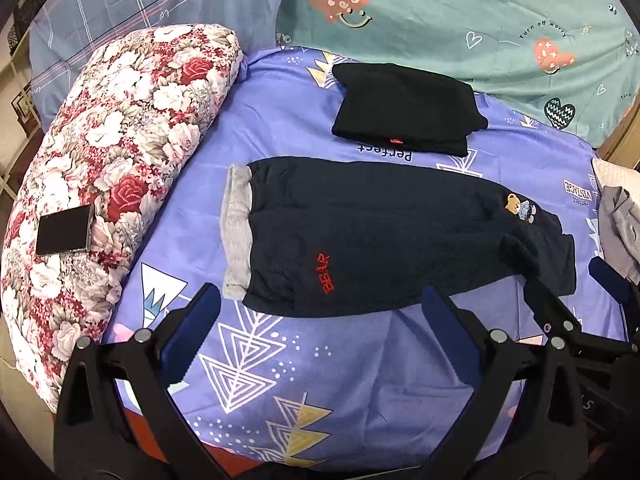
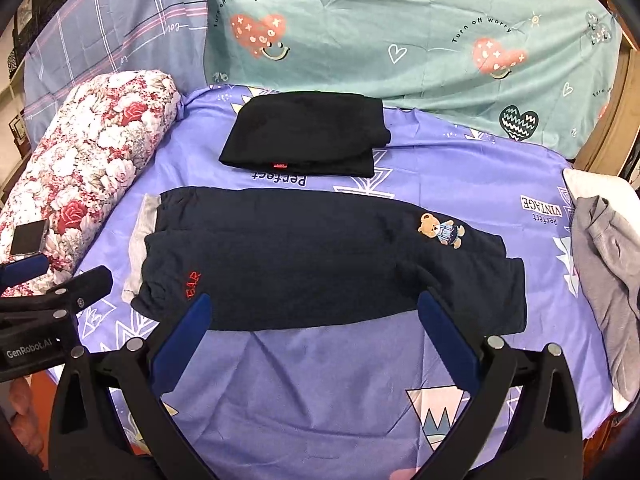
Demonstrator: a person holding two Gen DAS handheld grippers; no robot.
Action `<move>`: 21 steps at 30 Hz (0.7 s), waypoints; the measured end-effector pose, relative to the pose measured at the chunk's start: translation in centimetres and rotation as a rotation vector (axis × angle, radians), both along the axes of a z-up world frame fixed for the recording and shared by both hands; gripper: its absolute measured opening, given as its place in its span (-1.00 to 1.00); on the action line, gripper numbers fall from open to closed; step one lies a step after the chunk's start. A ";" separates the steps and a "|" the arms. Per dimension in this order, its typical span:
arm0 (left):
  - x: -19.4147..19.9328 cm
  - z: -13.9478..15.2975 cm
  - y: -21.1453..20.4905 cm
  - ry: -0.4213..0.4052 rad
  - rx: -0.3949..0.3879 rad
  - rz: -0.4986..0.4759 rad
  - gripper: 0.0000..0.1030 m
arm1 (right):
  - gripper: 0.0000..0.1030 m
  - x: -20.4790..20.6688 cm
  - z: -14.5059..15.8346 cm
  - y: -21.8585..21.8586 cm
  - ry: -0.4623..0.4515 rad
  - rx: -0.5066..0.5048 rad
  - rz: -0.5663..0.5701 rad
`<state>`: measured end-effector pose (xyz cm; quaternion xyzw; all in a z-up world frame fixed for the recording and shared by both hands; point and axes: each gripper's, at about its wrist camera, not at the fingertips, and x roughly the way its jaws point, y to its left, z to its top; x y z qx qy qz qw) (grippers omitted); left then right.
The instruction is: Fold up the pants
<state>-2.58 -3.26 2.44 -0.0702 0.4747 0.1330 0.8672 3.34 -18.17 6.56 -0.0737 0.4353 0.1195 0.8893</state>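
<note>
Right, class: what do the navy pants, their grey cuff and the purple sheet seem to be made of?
Navy pants: probably thick cotton-type knit, matte; soft puffy creases, stitched BEAR lettering and a bear patch.
Grey cuff: likely knit or fleece lining turned out; pale, dull, no sheen.
Purple sheet: thin woven fabric, cotton or polyester, smooth with a faint sheen; printed triangles, fine wrinkles.

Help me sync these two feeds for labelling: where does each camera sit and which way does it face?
Left wrist: on the left gripper, facing across the bed at the navy pants; its own open jaws show, the right gripper's at right.
Right wrist: on the right gripper, same direction; open jaws, left gripper at left.
Shared: pants, folded black garment, floral quilt.
</note>
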 end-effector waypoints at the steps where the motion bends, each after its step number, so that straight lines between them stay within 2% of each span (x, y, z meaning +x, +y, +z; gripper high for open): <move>1: 0.2 -0.1 0.1 -0.001 -0.004 -0.004 0.96 | 0.97 0.1 0.0 0.0 -0.002 -0.001 -0.002; 21: 2.2 -0.9 0.5 0.027 -0.027 -0.023 0.96 | 0.97 1.6 -0.5 0.1 0.016 -0.007 -0.013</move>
